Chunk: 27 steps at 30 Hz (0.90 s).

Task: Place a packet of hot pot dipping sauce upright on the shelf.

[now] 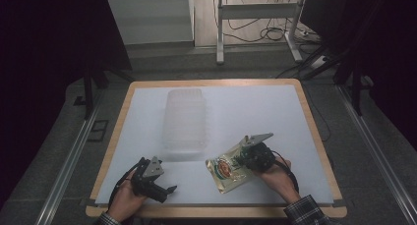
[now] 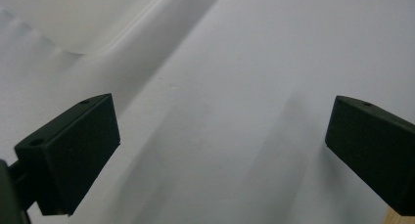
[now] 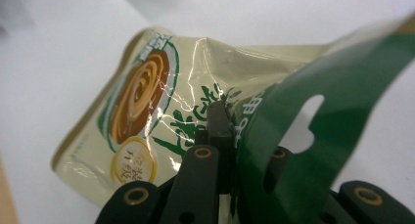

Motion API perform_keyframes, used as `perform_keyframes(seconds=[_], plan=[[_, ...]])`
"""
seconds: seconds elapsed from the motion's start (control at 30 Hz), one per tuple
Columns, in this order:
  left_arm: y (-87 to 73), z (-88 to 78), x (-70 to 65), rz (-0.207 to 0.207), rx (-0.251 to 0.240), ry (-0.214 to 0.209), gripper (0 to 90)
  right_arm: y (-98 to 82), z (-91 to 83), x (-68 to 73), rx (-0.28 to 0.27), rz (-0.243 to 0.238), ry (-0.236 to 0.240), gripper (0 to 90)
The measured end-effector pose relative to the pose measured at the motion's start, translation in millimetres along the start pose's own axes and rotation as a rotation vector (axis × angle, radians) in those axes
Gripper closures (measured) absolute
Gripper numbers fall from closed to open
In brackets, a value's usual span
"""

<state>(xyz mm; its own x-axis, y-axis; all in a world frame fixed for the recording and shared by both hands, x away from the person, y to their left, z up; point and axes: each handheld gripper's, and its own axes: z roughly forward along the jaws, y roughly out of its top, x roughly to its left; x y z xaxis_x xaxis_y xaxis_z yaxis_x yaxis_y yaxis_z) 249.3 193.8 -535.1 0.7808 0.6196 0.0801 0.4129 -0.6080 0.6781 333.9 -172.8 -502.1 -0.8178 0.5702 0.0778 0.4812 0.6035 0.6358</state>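
A cream and green snack pouch (image 1: 227, 169) lies at the front of the white table (image 1: 255, 112). My right gripper (image 1: 244, 156) is shut on its green top edge. In the right gripper view the jaws pinch the pouch (image 3: 147, 101) at its green header strip (image 3: 337, 87), which bends up over them. My left gripper (image 1: 167, 191) rests at the front left, open, with nothing between its fingers (image 2: 73, 150). A clear plastic tray (image 1: 185, 119) stands in the middle of the table, apart from both grippers.
The table has a wooden rim (image 1: 118, 131). Behind it stand a metal frame (image 1: 255, 18) and loose cables (image 1: 275, 33) on the floor. A corner of the clear tray (image 2: 83, 18) shows beyond the left jaws.
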Motion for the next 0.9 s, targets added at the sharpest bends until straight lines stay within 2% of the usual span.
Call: perform_keyframes(seconds=[0.43,0.9], plan=[[-0.2,-1.4,1.2,-0.01,-0.008,0.013,0.0,9.9,-20.4,2.6,-0.056,-0.028,0.01,89.7],[-0.3,-1.5,1.5,-0.011,-0.009,0.019,0.0,29.6,-49.5,8.2,-0.129,-0.063,0.025,89.8]])
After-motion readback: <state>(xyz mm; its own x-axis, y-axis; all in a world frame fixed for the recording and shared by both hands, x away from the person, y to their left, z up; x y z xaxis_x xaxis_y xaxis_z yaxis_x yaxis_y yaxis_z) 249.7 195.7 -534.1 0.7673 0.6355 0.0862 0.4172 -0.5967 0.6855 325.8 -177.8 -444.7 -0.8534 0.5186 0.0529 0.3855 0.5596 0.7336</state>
